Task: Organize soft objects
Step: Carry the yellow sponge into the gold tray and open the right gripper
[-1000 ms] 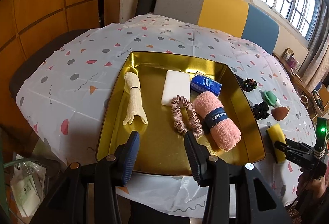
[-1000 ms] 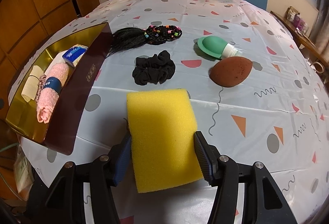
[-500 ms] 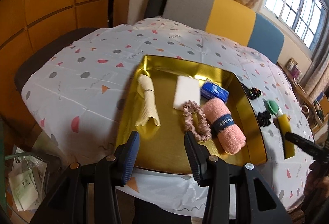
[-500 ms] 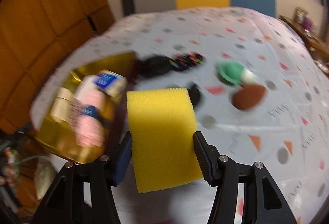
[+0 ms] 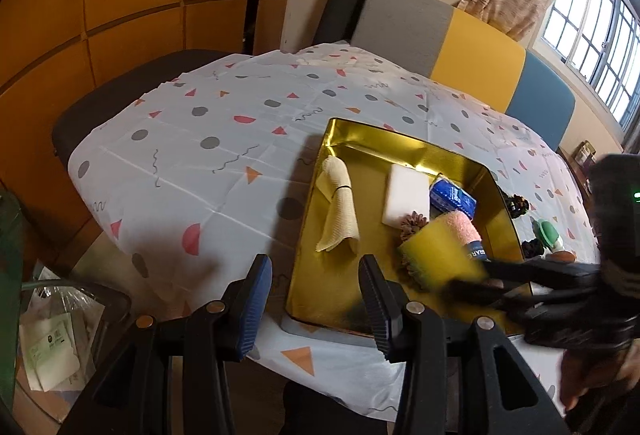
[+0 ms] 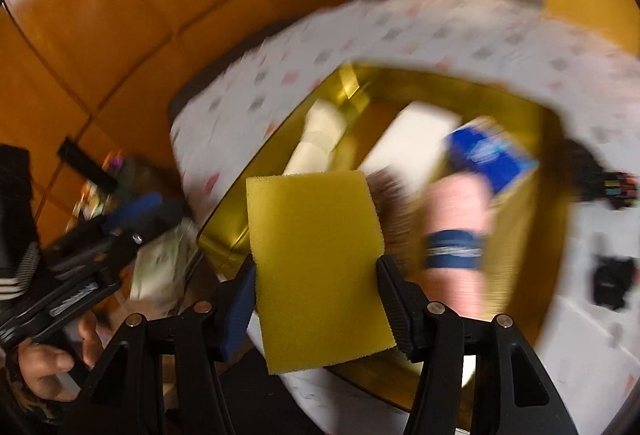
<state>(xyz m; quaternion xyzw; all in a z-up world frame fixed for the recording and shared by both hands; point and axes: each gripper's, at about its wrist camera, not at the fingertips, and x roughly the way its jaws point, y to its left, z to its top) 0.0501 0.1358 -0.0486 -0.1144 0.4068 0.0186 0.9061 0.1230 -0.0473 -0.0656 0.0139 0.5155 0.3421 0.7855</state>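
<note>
My right gripper (image 6: 316, 275) is shut on a yellow sponge (image 6: 316, 263) and holds it above the near part of the gold tray (image 6: 556, 171). From the left wrist view the yellow sponge (image 5: 440, 255) hangs over the tray (image 5: 360, 131), in front of the pink rolled towel (image 5: 464, 231). Inside the tray lie a cream cloth (image 5: 338, 203), a white sponge (image 5: 406, 195), a blue packet (image 5: 452, 195) and a scrunchie (image 5: 412, 225). My left gripper (image 5: 316, 295) is open and empty, near the tray's front left corner.
Right of the tray on the patterned tablecloth (image 5: 200, 155) lie a black scrunchie (image 6: 612, 281), a beaded hair tie (image 6: 616, 189) and a green item (image 5: 546, 233). A padded bench (image 5: 472, 47) stands behind the table. A bag with papers (image 5: 52, 335) sits on the floor at left.
My right gripper carried the yellow sponge from the tablecloth leftward to above the tray. The left gripper drifted left and rolled slightly; its jaws kept their gap.
</note>
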